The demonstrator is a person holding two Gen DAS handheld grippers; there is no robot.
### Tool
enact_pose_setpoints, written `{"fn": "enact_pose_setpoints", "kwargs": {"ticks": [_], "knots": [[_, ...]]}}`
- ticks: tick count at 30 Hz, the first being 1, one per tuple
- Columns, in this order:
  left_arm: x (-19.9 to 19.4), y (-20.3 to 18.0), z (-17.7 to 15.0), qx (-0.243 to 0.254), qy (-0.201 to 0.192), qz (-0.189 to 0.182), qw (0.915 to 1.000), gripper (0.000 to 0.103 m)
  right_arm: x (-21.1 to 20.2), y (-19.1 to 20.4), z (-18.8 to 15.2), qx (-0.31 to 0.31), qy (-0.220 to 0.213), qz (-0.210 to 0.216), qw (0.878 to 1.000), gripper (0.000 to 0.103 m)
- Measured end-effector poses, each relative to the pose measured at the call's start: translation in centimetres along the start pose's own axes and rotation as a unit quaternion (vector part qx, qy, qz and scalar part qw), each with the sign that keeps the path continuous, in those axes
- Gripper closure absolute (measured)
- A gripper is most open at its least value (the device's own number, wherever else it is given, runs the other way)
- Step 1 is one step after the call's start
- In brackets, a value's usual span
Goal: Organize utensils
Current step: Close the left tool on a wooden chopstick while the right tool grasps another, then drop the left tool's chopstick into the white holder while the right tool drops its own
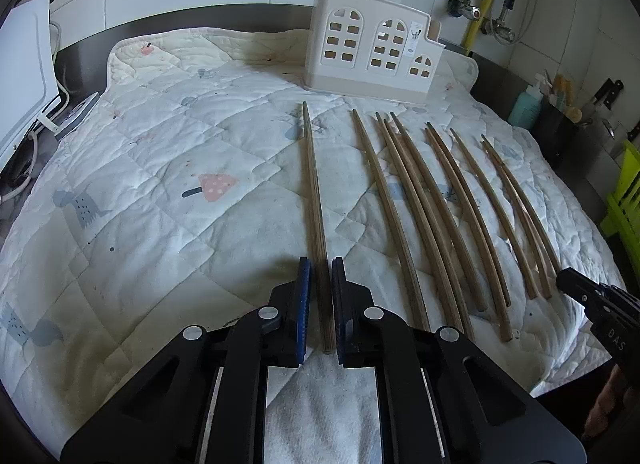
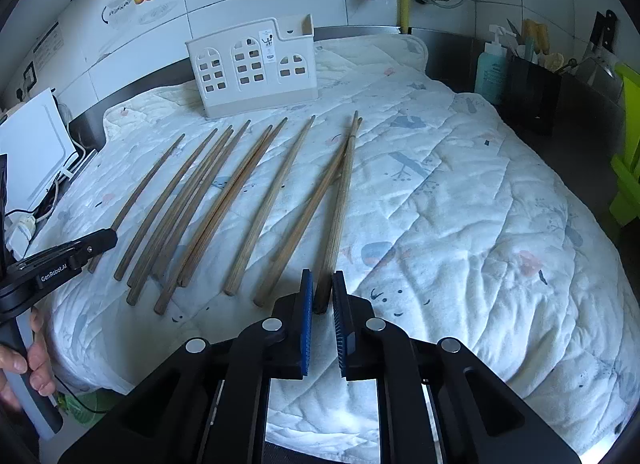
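- Step in hand, judged: pick-up stage, one chopstick per hand-held gripper; none in the holder [image 1: 370, 51] yet.
- Left hand-held gripper [image 1: 320, 300] clamped on thick end of the leftmost chopstick [image 1: 314, 199], apart from the row, lying straight toward the holder.
- Right hand-held gripper [image 2: 321, 294] clamped on thick end of the rightmost chopstick [image 2: 342, 199]; tip crossing its neighbour's tip near the holder end.
- Both sticks seemingly still flat on the quilt [image 1: 160, 183]; no lift visible.
- Remaining chopsticks [image 1: 432, 207] laid side by side between the two gripped ones, thin ends toward the holder.
- Holder upright at far edge of quilt, against the tiled wall, looked empty through the windows.
- Next move, judged: raise both sticks clear, tilt toward vertical, drop into holder's open top; care needed with right stick, crossed tip could drag the neighbour.
- Pose: both grippers angled steeply down toward the quilt, fingers pointing along the sticks.
- Left hand [image 2: 24, 360] seen on the grip handle at lower left of right view; right gripper at far right of left view.
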State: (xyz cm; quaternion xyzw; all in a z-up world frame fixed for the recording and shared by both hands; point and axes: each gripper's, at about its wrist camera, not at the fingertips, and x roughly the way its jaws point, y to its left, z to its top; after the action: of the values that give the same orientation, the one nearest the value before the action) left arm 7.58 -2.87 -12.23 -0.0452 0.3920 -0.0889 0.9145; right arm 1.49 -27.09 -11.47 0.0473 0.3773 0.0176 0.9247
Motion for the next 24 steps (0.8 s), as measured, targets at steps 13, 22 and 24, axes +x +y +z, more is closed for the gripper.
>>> {"fn": "enact_pose_setpoints", "kwargs": {"ticks": [13,22,24], "knots": [[0.1,0.1,0.5,0.018,-0.001,-0.003,0.9998,0.098,-3.7,-0.3,2.3,-0.017,-0.062,-0.011,0.998,0.095],[-2.8,-0.2,2.6,0.033,-0.038,-0.020,0.9985,0.098,-7.4,-0.4,7.0,-0.044,-0.123,-0.010,0.991,0.096],[-3.7,-0.1,3.6,0.038,-0.050,-0.024,0.9978,0.098,-7.8,-0.4,8.3,-0.047,-0.130,-0.004,0.990,0.096]]}}
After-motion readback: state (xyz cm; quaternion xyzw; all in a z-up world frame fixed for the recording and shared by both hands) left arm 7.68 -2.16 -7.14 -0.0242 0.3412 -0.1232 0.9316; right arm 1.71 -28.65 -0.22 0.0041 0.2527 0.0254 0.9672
